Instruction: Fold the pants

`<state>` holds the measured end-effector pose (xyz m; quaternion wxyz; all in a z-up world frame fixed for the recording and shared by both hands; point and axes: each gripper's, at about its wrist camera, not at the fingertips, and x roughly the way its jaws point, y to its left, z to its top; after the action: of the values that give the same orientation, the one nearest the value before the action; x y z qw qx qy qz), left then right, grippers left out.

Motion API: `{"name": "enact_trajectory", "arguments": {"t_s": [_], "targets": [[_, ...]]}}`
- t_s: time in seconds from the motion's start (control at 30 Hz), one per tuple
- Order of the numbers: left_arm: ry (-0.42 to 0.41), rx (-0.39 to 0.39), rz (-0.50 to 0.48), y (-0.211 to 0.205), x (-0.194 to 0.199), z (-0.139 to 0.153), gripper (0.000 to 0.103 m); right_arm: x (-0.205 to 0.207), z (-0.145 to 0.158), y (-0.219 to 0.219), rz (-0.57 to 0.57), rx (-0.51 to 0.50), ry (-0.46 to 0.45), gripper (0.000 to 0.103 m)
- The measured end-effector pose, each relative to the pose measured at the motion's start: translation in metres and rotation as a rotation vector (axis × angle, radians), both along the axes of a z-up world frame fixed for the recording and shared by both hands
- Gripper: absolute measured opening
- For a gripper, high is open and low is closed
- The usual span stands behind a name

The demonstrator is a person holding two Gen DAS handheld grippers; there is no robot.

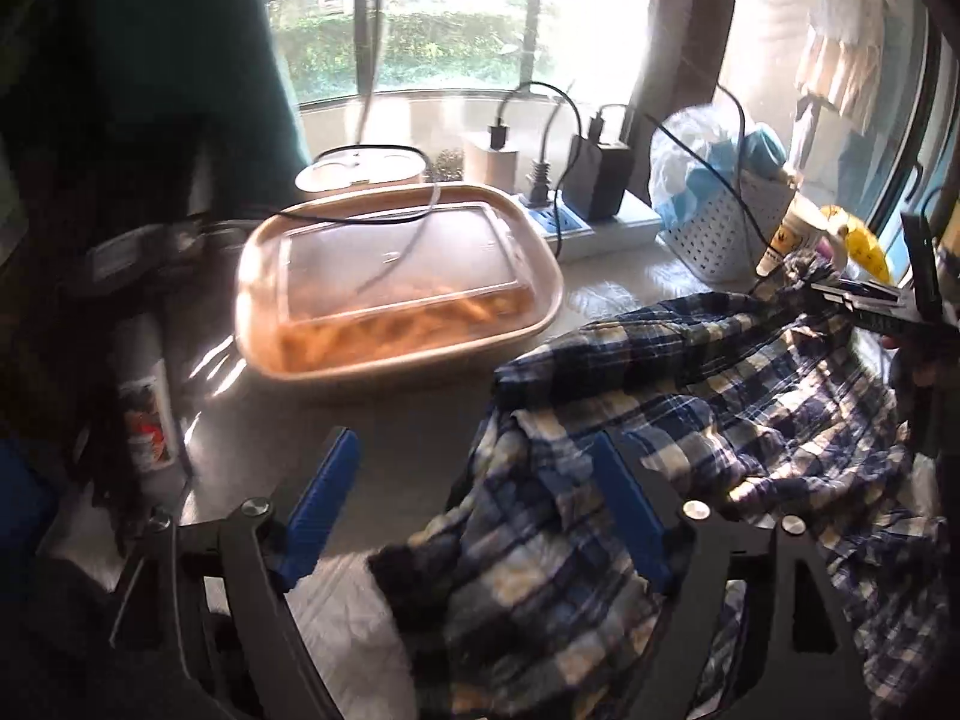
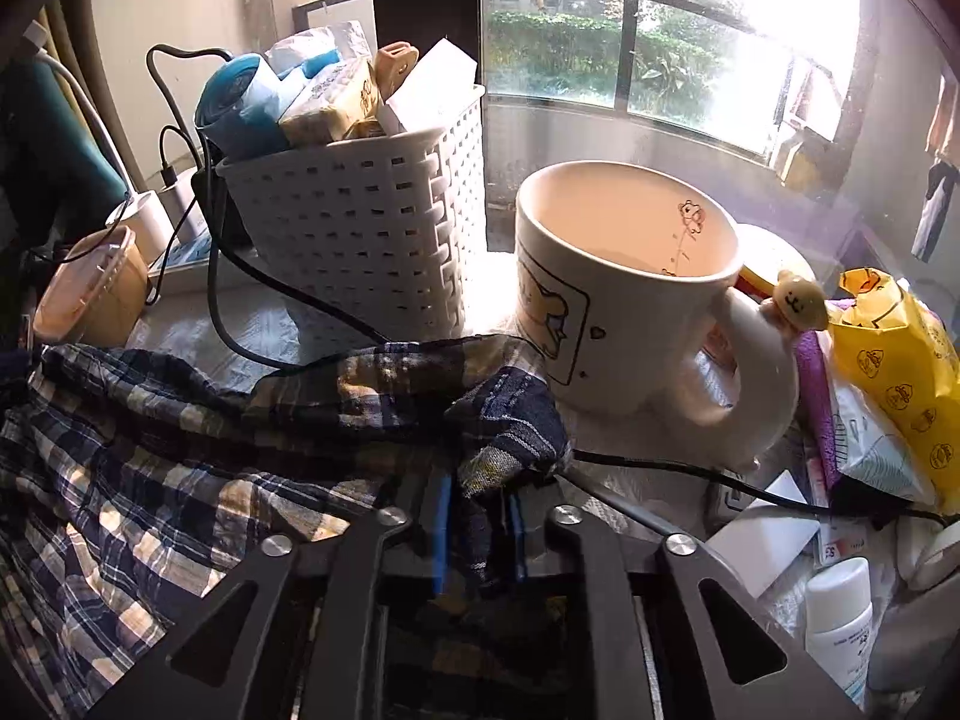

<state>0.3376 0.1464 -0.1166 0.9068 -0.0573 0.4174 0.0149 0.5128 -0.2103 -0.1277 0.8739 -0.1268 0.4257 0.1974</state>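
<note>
Left tongs (image 1: 474,516) gape beside the plaid pants (image 1: 690,420) heaped on the table (image 1: 420,414); right tongs (image 2: 480,531) pinch a corner. Lift clear of the mug (image 2: 624,282) before spreading.

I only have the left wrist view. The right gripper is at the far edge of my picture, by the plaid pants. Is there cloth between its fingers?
Observer: Yes. The right wrist view shows a bunch of the plaid pants between the right gripper pads; I cannot tell whether they pinch it.
Operator: Anything close ahead of it?
Observer: A large white mug stands upright just beyond that bunch, slightly to the right.
Operator: Any cords?
Observer: A black cable runs rightward from the bunch, in front of the mug.
</note>
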Motion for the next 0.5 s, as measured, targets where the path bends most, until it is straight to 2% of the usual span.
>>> {"name": "enact_trajectory", "arguments": {"t_s": [0.03, 0.07, 0.27, 0.5], "targets": [[-0.005, -0.004, 0.017, 0.005, -0.009, 0.003, 0.081, -0.003, 0.003, -0.004, -0.007, -0.001, -0.012, 0.08], [-0.009, -0.008, 0.028, 0.007, -0.016, 0.006, 0.081, -0.007, 0.008, -0.009, -0.01, 0.009, -0.02, 0.103], [-0.02, -0.053, 0.048, 0.007, -0.076, 0.014, 0.081, -0.051, 0.05, -0.032, 0.0, 0.067, -0.082, 0.103], [0.008, -0.081, 0.021, -0.015, -0.132, -0.001, 0.081, -0.142, 0.079, -0.077, -0.001, 0.097, -0.09, 0.103]]}}
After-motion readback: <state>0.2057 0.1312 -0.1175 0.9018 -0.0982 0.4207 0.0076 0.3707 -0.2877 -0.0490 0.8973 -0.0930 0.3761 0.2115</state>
